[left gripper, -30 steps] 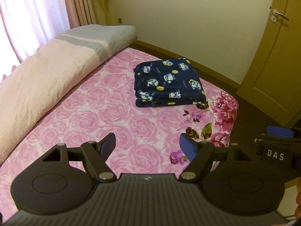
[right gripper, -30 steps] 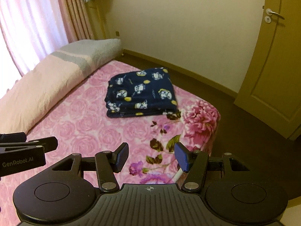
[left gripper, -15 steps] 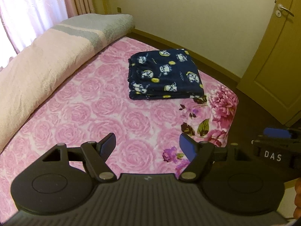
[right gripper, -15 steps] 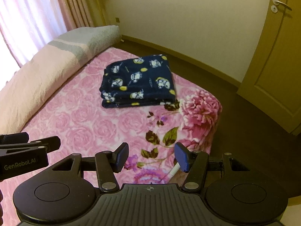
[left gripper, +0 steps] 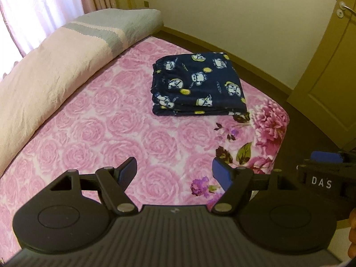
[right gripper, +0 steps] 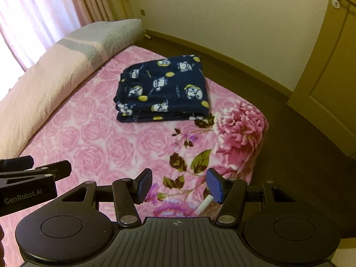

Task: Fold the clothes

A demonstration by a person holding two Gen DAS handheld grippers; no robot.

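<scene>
Folded navy fleece garment with white cartoon figures and yellow dots (left gripper: 198, 84) (right gripper: 164, 89): one item, lying flat on the bed with the pink rose-print cover (left gripper: 106, 120) (right gripper: 93, 142), near the bed's far right corner and just behind the large printed peony. Shape is a rough rectangle of several stacked layers. Layered fold edges face the cameras; the long axis runs away from the viewer toward the cream wall, angled slightly right in the left wrist view. Gathered, wavy edge sits on the left side. The kind of garment cannot be told from the folded stack.

Left gripper (left gripper: 173, 171): black body, blue pads, jaws spread wide, nothing between them, hovering above the near part of the bed, well apart from the garment.

Right gripper (right gripper: 176, 185): same build, jaws parted somewhat narrower, nothing gripped, above the bed's near right edge. A small white stick-like object (right gripper: 204, 205) shows below its right pad; what it is cannot be made out.

Long pale pink bolster with grey knitted end (left gripper: 55, 66) (right gripper: 55, 75): lies along the bed's left side, cut off at the frame edge.

Pink curtains (left gripper: 44, 6), cream wall and olive door (left gripper: 333, 66) stand behind. Dark floor lies beyond the bed.

A sliver of fingers (left gripper: 352, 233) shows at the right edge of the left wrist view.
</scene>
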